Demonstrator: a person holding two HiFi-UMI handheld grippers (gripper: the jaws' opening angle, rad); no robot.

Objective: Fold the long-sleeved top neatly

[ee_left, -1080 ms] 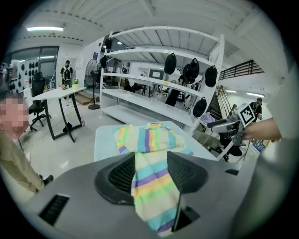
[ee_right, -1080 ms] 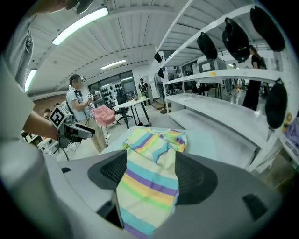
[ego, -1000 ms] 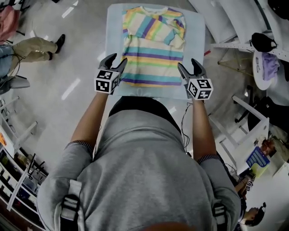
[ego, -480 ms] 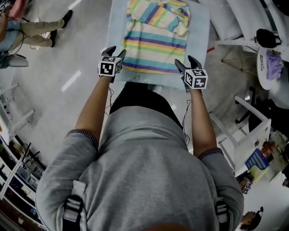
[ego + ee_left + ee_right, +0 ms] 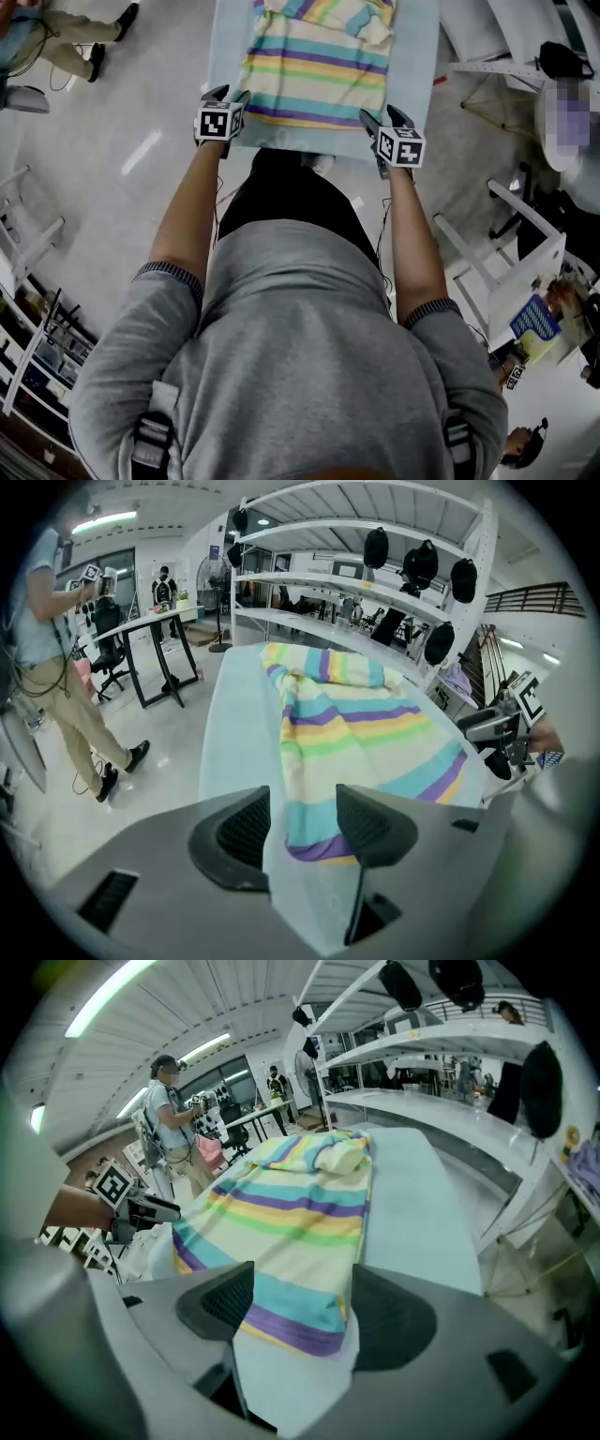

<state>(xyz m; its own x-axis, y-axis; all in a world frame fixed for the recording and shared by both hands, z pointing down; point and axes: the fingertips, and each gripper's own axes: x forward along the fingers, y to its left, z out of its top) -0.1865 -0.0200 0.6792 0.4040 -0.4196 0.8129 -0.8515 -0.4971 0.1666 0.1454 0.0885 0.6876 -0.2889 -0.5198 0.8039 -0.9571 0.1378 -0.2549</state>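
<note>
Head view: striped long-sleeved top (image 5: 314, 66) lies flat on the pale blue table (image 5: 225, 47), one sleeve folded across its far end. Left gripper (image 5: 228, 94) sits at the near left hem corner, right gripper (image 5: 381, 114) at the near right hem corner. Gripper views: both pairs of jaws stand apart, a hem corner framed between each, pads not pressing cloth. White shelf rack (image 5: 300, 622) beyond the table carries dark rounded items (image 5: 421, 562).

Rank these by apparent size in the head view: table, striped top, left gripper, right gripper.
1. table
2. striped top
3. left gripper and right gripper: they look alike, so unranked.
</note>
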